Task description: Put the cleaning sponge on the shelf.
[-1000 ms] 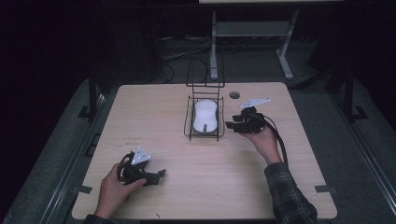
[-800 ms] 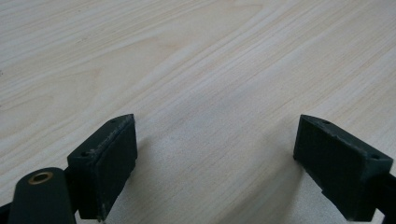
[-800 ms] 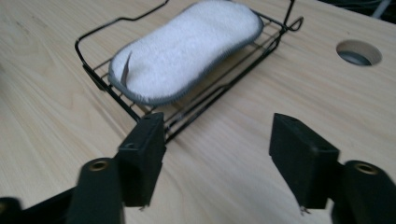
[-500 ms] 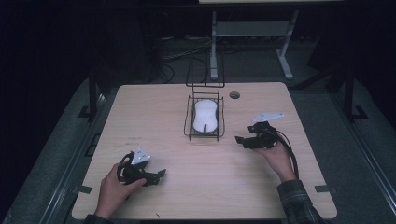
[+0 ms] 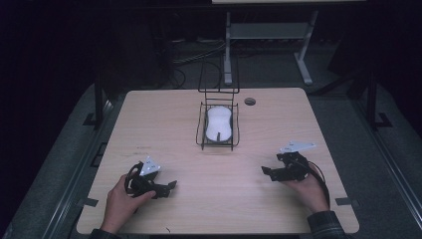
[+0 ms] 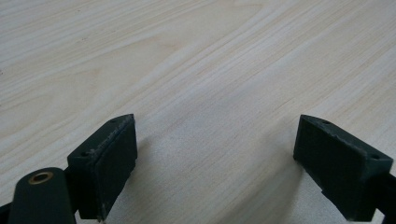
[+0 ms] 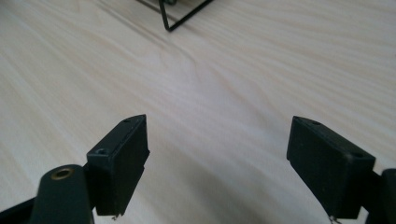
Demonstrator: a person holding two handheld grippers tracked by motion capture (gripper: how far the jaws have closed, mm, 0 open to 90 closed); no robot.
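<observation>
A pale wooden table (image 5: 164, 124) is seen from above, with a person's two hands entering from the bottom edge, each holding a black two-jaw gripper.

At the left, the left gripper (image 5: 166, 187) rests low over the near left part of the table. Its jaws are spread wide with nothing between them; the left gripper view shows bare wood grain between the two black pads (image 6: 107, 163).

In the middle, toward the far side, stands a black wire basket (image 5: 201, 134) with a tall wire back. A white computer mouse (image 5: 219, 124) lies inside it, lengthwise, flat on the basket floor.

At the right, the right gripper (image 5: 269, 173) sits over the near right part of the table, its jaws pointing toward the table's middle. Those jaws have just been opening and now stand wide apart, holding nothing. In the right gripper view a corner of the basket (image 7: 180, 16) shows at the top edge.

The mouse lies well apart from both grippers, farther from the person, roughly between them. The work looks complete, with the hands pulling clear. To finish well, the judgement is to keep both grippers low, empty and away from the basket so nothing is knocked.
</observation>
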